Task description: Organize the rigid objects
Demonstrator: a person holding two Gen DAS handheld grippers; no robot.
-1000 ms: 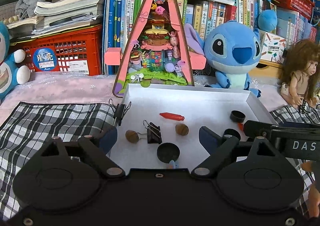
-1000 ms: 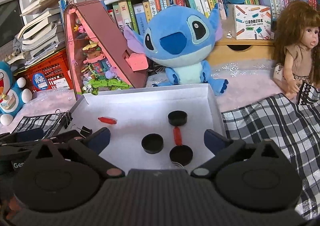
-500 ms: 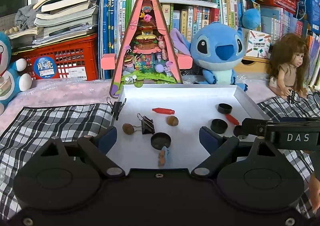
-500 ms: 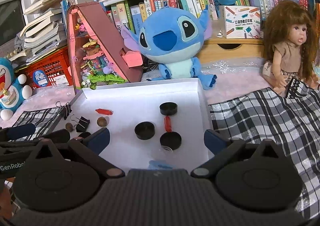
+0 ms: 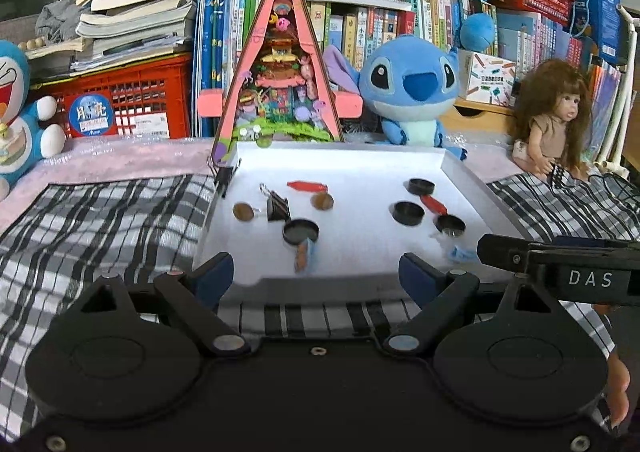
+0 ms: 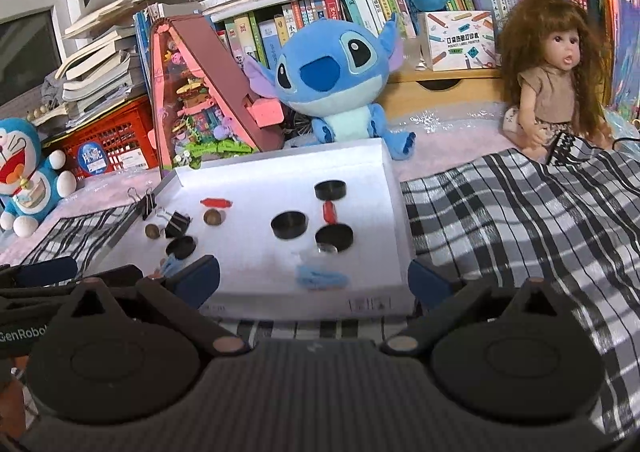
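Small rigid objects, black caps [image 5: 408,213] and binder clip [image 5: 277,206], lie in the white tray [image 5: 340,158] at frame centre. Left gripper [image 5: 312,278] and right gripper [image 6: 314,280] gape empty below its near edge, over checked cloth [image 6: 520,220].

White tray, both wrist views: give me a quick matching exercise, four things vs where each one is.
Things:
1. binder clip
2. blue plush
3. doll
4. blue clothespin

Places:
A. behind the white tray, leaning on the books
B. seated beyond the checked cloth, right of the tray
C. in the tray, near its front edge
D. in the tray, between two brown nuts

Pairs: 1-D, 2-A, 3-B, 4-C
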